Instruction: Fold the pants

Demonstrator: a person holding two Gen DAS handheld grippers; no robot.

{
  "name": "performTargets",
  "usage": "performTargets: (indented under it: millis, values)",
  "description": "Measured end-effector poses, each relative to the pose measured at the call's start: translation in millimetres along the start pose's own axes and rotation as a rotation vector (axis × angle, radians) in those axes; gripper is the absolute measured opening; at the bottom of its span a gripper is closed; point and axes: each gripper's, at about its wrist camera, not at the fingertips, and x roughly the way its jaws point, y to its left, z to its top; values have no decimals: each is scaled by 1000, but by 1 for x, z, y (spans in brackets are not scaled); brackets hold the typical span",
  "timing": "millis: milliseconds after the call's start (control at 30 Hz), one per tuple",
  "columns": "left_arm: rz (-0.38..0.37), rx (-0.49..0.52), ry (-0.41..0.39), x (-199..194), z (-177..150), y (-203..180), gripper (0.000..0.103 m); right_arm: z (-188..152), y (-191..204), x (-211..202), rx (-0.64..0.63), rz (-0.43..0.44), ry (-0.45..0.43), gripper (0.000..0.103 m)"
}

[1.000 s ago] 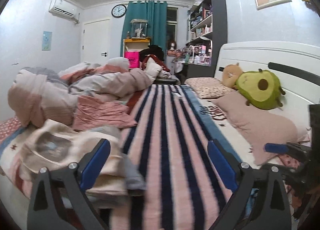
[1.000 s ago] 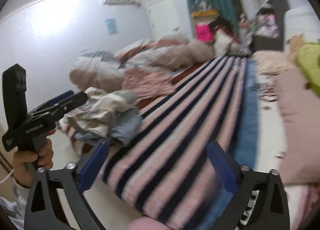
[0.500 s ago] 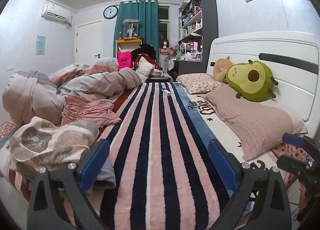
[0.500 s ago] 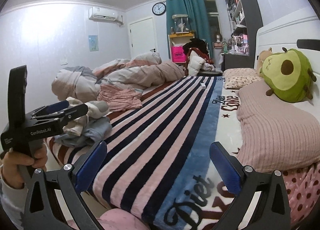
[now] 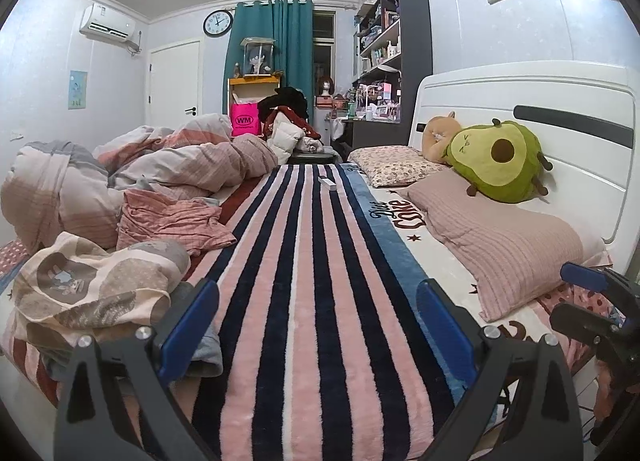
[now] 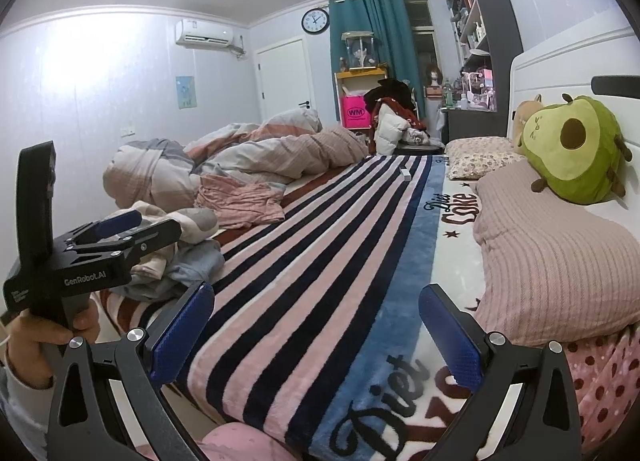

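Observation:
A crumpled heap of clothes (image 5: 92, 285) in cream, beige and grey-blue lies on the bed's near left; it also shows in the right wrist view (image 6: 188, 245). A pink checked garment (image 5: 172, 221) lies behind it, also in the right wrist view (image 6: 240, 201). I cannot tell which piece is the pants. My left gripper (image 5: 316, 321) is open and empty above the striped blanket (image 5: 312, 261), just right of the heap. My right gripper (image 6: 320, 325) is open and empty over the blanket's near end (image 6: 320, 261).
A bunched duvet (image 5: 160, 165) fills the bed's far left. Pillows (image 5: 500, 237), an avocado plush (image 5: 496, 161) and the white headboard (image 5: 520, 101) line the right. A small white box (image 5: 327, 183) lies far up the blanket. Shelves and clutter stand beyond the bed.
Both grippers have pulled back and steadied; the right wrist view has swung right from the clothes heap to the bed's length. Both stay open and empty.

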Motion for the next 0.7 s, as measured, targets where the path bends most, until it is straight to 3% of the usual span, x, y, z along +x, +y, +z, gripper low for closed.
performTargets:
  millis: [700]
  values:
    - [-9, 4, -8, -2, -2, -3, 99, 5, 0, 1, 8, -2, -5, 102]
